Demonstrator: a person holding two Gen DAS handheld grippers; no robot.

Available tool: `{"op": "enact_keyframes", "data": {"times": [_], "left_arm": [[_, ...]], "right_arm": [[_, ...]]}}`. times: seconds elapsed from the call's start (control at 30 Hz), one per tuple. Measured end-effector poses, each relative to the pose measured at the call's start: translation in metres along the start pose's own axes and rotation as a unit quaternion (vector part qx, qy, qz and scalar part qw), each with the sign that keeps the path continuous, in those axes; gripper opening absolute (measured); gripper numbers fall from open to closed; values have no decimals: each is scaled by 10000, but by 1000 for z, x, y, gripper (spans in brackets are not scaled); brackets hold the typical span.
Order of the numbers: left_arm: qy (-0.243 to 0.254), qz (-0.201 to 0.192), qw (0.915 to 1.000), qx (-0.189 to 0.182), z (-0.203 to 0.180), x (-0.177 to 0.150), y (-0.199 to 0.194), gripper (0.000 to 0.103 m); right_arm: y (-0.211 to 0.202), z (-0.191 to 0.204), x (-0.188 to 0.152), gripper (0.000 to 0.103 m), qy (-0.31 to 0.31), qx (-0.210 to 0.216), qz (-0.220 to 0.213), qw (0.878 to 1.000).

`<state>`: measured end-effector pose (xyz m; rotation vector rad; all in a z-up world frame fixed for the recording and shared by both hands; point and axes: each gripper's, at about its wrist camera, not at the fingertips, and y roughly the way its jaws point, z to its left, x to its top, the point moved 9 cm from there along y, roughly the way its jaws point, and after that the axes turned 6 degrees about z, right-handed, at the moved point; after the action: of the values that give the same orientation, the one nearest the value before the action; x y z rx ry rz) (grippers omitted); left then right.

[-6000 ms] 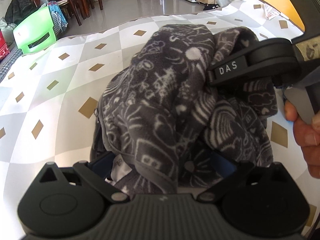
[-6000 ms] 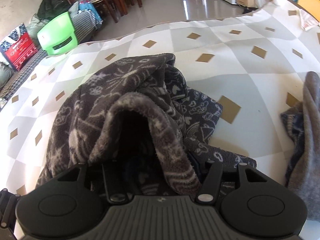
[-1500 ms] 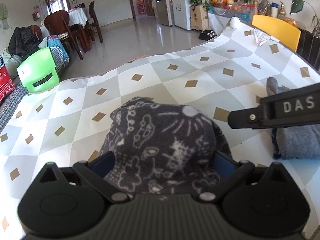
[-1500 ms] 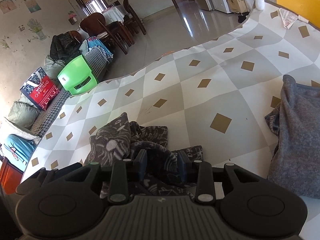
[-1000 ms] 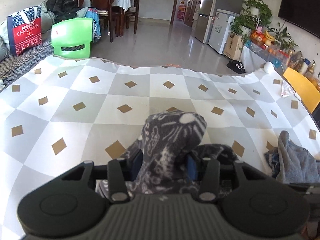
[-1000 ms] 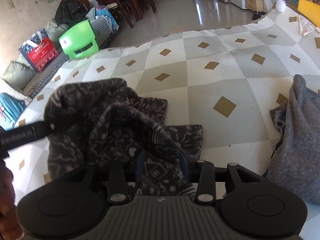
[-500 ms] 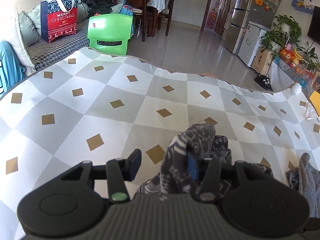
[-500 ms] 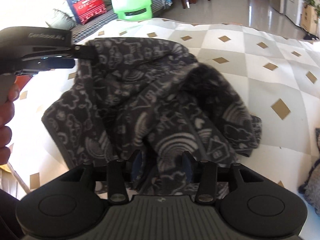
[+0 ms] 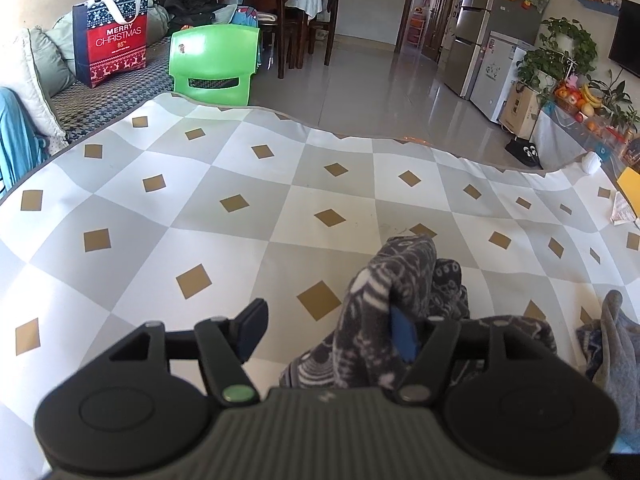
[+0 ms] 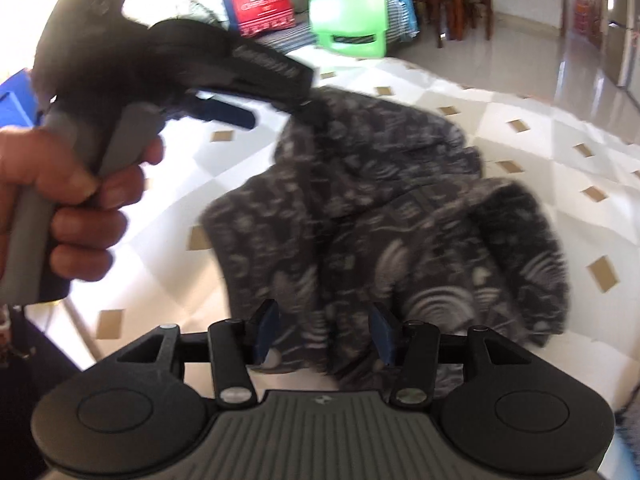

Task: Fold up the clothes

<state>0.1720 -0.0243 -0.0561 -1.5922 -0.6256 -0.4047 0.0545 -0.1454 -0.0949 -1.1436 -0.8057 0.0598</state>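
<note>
A dark grey fleece garment with pale doodle print lies bunched on the checked tablecloth. My left gripper has its jaws opening. A fold of the garment drapes over its right finger, and the left pad stands clear of the cloth. In the right wrist view the left gripper sits at the garment's far left corner, held by a hand. My right gripper is at the garment's near edge. Its jaws are opening with loose cloth between the pads.
A second, plain grey garment lies at the table's right edge. Past the far table edge are a green plastic chair, a red Christmas bag, dining chairs and open floor. Bare tablecloth stretches to the left of the garment.
The left jaws have spread wider and the left pad has come off the cloth fold. The right gripper has swung closer to the left gripper, and its jaws are slightly wider.
</note>
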Motion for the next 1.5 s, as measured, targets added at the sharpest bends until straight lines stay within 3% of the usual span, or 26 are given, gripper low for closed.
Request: {"op": "enact_keyframes", "data": {"times": [0.13, 0.4, 0.6, 0.77, 0.87, 1.0, 1.03, 1.13, 1.27, 1.5], "left_arm": [[56, -21, 10000, 34, -1, 0, 0, 64], [23, -12, 10000, -27, 0, 1, -1, 64], [21, 0, 10000, -60, 0, 1, -1, 64], [34, 16, 10000, -74, -1, 0, -1, 65], [47, 34, 10000, -78, 1, -1, -1, 69], [-30, -33, 10000, -62, 8, 1, -5, 74], [-47, -56, 10000, -47, 10, 2, -6, 76], [-72, -131, 9999, 25, 15, 4, -10, 82], [-156, -201, 9997, -22, 22, 5, -17, 89], [-259, -309, 9991, -100, 31, 5, -25, 98]], "right_arm": [[14, 19, -8, 51, 49, 200, 157, 9997], [38, 40, -14, 54, 33, 126, 337, 9993], [56, 42, -19, 56, -148, -333, 406, 9985], [69, 34, -11, 56, -216, -723, 134, 9971], [76, 31, -8, 54, -120, -641, 104, 9978], [71, 20, -1, 18, 107, -775, -60, 9969], [69, 17, 1, 14, 191, -775, -94, 9968], [52, 6, 12, 11, 483, -748, -396, 9952], [9, -13, 35, 10, 818, -797, -1106, 9873], [-78, -75, 67, 9, 1833, -806, -2252, 9535]]}}
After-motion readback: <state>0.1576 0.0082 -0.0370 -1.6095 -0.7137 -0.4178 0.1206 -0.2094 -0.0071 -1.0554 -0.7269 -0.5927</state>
